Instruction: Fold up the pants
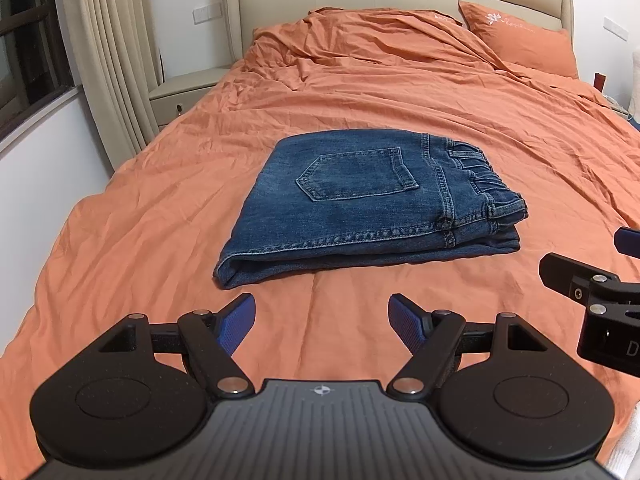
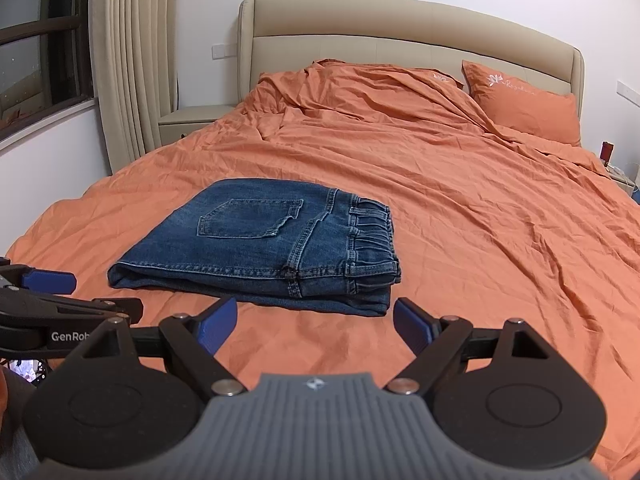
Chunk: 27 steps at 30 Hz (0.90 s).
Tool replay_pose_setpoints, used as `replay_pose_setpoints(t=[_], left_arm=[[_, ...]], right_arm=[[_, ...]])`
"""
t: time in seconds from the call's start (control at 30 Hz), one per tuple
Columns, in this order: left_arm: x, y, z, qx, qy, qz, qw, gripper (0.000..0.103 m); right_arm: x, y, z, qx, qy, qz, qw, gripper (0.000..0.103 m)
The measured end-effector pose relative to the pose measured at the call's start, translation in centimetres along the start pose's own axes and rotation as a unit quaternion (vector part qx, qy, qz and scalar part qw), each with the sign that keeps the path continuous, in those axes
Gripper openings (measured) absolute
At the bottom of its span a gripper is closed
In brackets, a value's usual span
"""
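A pair of blue denim pants point(image 1: 360, 208) lies folded into a compact rectangle on the orange bed cover point(image 1: 160, 208), back pocket up and elastic waistband to the right. My left gripper point(image 1: 322, 320) hovers just short of the fold's near edge, open, with nothing between its blue pads. In the right wrist view the same folded pants point(image 2: 260, 248) lie ahead and slightly left, and my right gripper point(image 2: 314, 324) stands open and empty just before their near edge. Part of the right gripper point(image 1: 600, 280) shows at the left view's right edge, and the left gripper point(image 2: 52, 292) at the right view's left edge.
An orange pillow point(image 2: 528, 104) and rumpled cover lie against the beige headboard point(image 2: 400, 36). A nightstand point(image 2: 192, 120), curtain point(image 2: 128, 60) and window point(image 2: 40, 48) stand left of the bed. Small items sit at the bed's far right side point(image 2: 616, 164).
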<state>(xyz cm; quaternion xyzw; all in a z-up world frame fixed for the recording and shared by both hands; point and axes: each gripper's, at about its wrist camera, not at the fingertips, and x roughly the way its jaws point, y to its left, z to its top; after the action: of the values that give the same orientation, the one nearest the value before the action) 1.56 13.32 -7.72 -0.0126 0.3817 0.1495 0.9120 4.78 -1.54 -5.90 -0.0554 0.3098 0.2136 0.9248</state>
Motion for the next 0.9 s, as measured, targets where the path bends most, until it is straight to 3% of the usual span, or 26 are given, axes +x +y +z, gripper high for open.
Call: replay_pose_setpoints(t=[0.9], left_arm=[[0.01, 0.20, 0.06, 0.000, 0.000, -0.010, 0.9999, 0.089]], right_arm=[[-0.11, 0.03, -0.06, 0.002, 0.002, 0.001, 1.000, 0.082]])
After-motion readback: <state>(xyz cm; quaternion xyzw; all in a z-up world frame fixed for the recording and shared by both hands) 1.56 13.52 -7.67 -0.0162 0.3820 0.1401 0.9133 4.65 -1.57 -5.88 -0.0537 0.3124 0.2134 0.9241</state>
